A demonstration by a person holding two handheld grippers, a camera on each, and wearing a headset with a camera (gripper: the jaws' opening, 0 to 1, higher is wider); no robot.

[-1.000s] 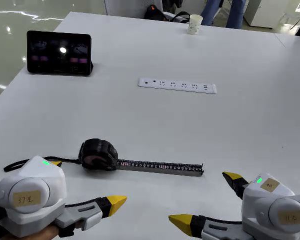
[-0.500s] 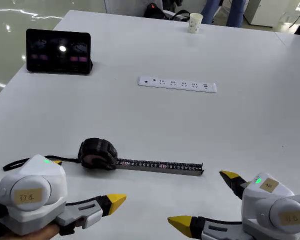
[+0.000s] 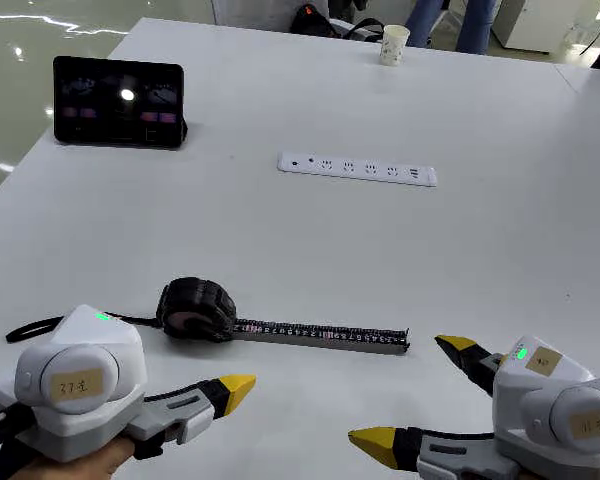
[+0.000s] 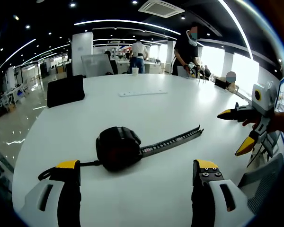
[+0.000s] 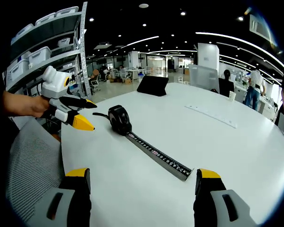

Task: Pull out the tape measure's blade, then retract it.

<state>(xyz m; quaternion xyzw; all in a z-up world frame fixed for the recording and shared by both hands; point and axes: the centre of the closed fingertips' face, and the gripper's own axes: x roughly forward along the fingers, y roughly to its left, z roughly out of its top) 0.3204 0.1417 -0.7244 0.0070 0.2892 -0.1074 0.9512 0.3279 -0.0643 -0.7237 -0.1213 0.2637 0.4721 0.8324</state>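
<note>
Left tool: my left tool (image 4: 136, 164) has its jaws spread wide and holds nothing. It hovers over the near-left edge of the surface (image 3: 280, 240), aimed at the tape measure.
Right tool: my right tool (image 5: 143, 173) is also spread and empty, at the near edge further right, facing the free end of the blade.
Tape measure: the black case (image 3: 195, 310) lies on its side close to the near edge, left of the middle. Its strap (image 3: 40, 328) trails off toward the left edge.
Blade: the blade (image 3: 320, 335) lies flat on the surface, drawn out of the case and running along the near edge to its hook end (image 3: 404, 341).
Why this stance: one tool faces each end of the tape, so I can steady the case with the left and guide the tip with the right. Neither touches it now.
Stage: the pull-out looks done and the retraction is not yet done, I judge.
Next move: the blade rests extended untouched, so the lock is probably on. It likely needs releasing at the case.
Risk: a freed blade may whip back and skid the light case.
Far side: a power strip (image 3: 358, 170), a tablet (image 3: 118, 103) and a paper cup (image 3: 391, 45) sit well apart from the work.
</note>
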